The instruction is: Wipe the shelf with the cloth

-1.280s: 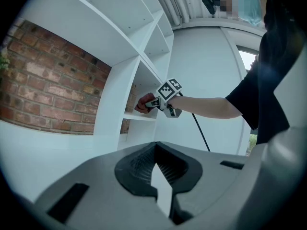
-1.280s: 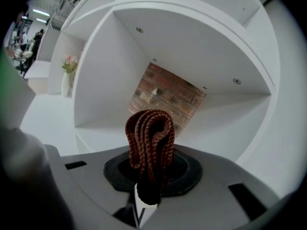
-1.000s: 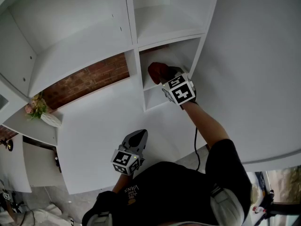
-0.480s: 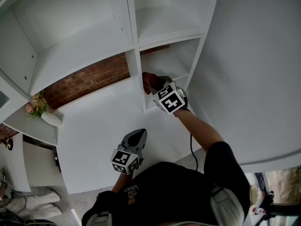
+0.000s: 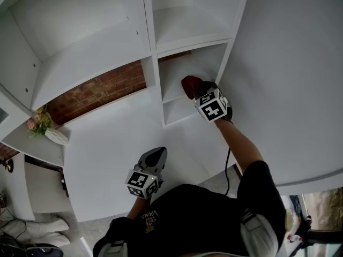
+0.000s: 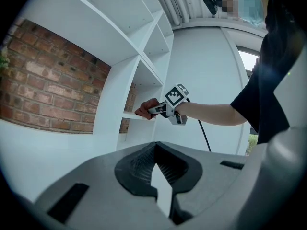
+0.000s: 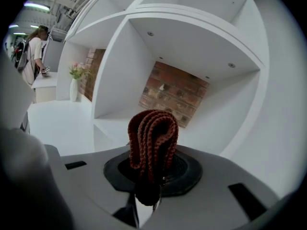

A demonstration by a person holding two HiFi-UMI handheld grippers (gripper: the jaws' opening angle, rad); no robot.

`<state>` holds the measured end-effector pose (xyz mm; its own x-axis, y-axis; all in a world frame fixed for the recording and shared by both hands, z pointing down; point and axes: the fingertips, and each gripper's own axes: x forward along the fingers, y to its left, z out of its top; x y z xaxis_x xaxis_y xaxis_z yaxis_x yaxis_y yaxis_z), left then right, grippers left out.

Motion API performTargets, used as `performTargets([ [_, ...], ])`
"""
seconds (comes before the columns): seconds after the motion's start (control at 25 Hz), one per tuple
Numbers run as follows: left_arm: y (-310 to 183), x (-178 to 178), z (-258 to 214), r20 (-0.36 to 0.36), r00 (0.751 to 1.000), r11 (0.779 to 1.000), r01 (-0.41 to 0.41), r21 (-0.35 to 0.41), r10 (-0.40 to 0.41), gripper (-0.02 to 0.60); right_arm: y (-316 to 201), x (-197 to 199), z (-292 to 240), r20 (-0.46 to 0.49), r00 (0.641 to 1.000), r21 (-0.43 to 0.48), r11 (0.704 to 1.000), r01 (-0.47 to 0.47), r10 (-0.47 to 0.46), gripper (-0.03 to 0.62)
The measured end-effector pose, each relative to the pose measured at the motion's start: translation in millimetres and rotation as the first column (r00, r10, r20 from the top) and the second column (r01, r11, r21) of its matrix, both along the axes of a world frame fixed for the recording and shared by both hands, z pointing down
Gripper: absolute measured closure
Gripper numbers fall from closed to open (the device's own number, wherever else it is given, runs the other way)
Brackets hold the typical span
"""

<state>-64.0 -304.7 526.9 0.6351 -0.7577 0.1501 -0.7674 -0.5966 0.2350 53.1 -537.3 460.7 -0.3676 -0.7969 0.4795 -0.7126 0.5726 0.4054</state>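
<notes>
A folded dark red knitted cloth (image 5: 191, 85) is clamped in my right gripper (image 5: 199, 92), which is shut on it. The cloth rests on the small white shelf (image 5: 172, 94) inside the narrow cubby, toward its right side. In the right gripper view the cloth (image 7: 152, 137) stands up from the jaws, over the shelf board (image 7: 114, 123). The left gripper view shows the cloth (image 6: 145, 110) and right gripper (image 6: 159, 110) at the shelf's front edge (image 6: 130, 115). My left gripper (image 5: 158, 154) hangs low over the white counter, shut and holding nothing.
A white counter (image 5: 120, 143) runs below the shelving, backed by a brick wall (image 5: 102, 89). A vase of flowers (image 5: 47, 127) stands at the counter's far left. A tall white panel (image 5: 289, 79) closes the cubby's right side. A person (image 7: 32, 49) stands far off.
The right gripper with the cloth slid left to the shelf's front left corner, then back right and deeper into the cubby. The left gripper stayed put.
</notes>
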Motion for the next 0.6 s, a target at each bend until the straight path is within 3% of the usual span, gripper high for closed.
performTargets([
  [0.36, -2, 3, 1, -0.002, 1.000, 1.000, -0.009, 0.003, 0.009, 0.577, -22, 88, -4, -0.040, 0.982, -0.009, 0.983, -0.183, 0.182, 0.525],
  [0.6, -1, 5, 1, -0.003, 1.000, 1.000, -0.005, -0.001, 0.005, 0.577, -21, 92, -8, -0.018, 0.982, 0.008, 0.982, -0.188, 0.188, 0.523],
])
